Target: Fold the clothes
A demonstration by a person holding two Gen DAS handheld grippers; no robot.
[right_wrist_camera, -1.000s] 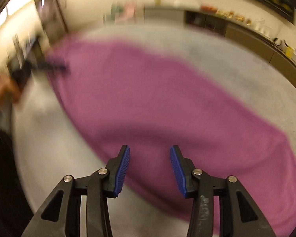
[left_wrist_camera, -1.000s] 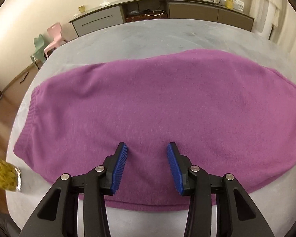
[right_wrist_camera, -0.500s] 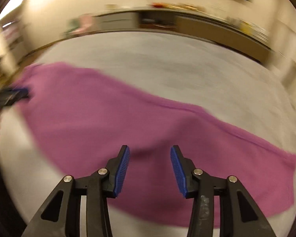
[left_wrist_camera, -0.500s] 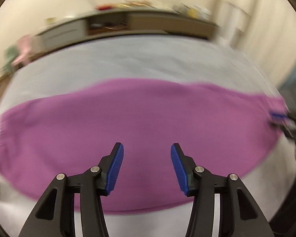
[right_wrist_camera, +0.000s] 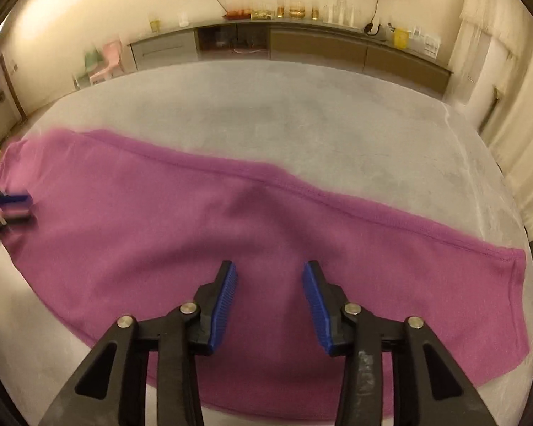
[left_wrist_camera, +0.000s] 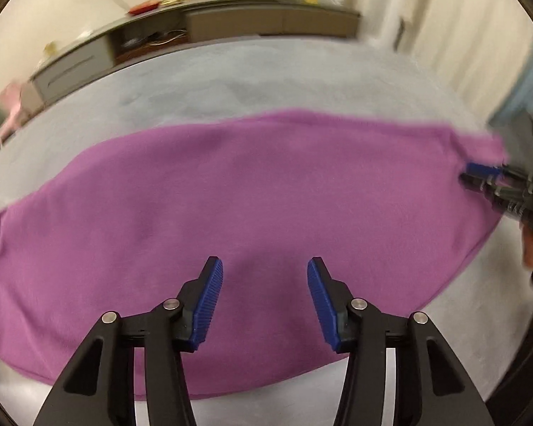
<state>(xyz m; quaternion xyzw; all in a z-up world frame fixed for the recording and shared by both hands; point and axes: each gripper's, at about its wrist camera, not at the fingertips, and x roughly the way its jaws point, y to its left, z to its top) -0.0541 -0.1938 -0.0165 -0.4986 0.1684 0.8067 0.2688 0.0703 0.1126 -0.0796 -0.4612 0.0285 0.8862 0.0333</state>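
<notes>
While sweater [left_wrist_camera: 266, 191] lies flat as before — left gripper [left_wrist_camera: 264, 284], right gripper [right_wrist_camera: 270, 287] both gape, now nearer its ends.

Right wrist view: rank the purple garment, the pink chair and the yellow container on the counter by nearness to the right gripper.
From the right gripper:
1. Purple garment, directly beneath the fingers.
2. Pink chair, far left, beyond the table.
3. Yellow container, on the back counter, right; only slightly farther than the chair.
</notes>
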